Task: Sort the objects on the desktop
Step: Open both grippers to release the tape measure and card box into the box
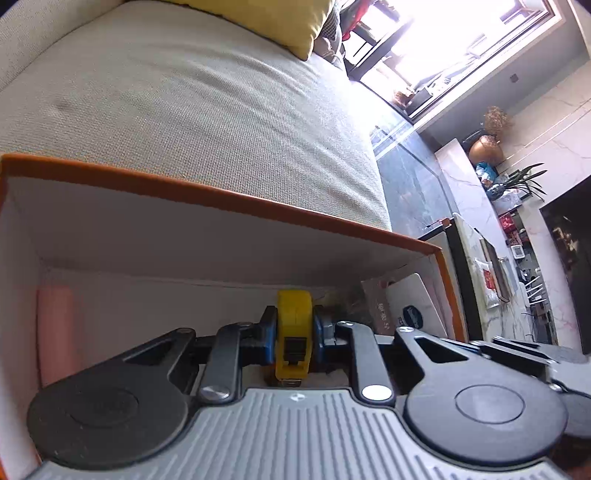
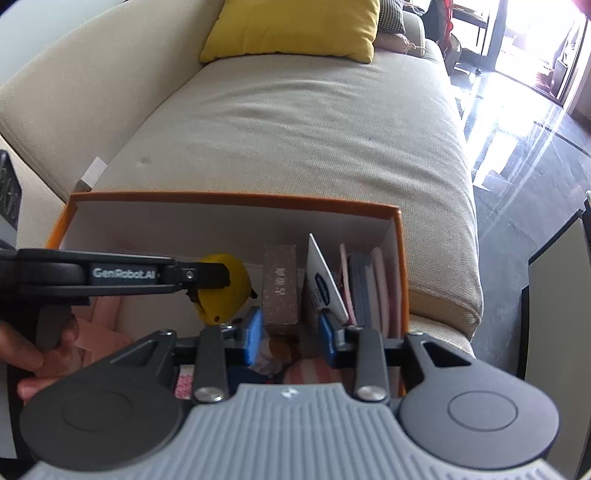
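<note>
An orange box (image 1: 221,192) with white inner walls stands in front of a beige sofa; it also shows in the right wrist view (image 2: 236,196). My left gripper (image 1: 294,334) is shut on a yellow tape measure (image 1: 293,332) and holds it inside the box. The right wrist view shows the same tape measure (image 2: 231,291) held by the left gripper (image 2: 207,282) from the left. My right gripper (image 2: 291,334) is open and empty, above the box's near side, in front of a brown box (image 2: 280,286).
Inside the orange box stand a white card (image 2: 325,284), pink and grey flat items (image 2: 369,288) at the right, and a pink item (image 1: 57,332) at the left. A yellow cushion (image 2: 295,29) lies on the sofa (image 2: 295,129). A dark tiled floor (image 2: 535,166) lies to the right.
</note>
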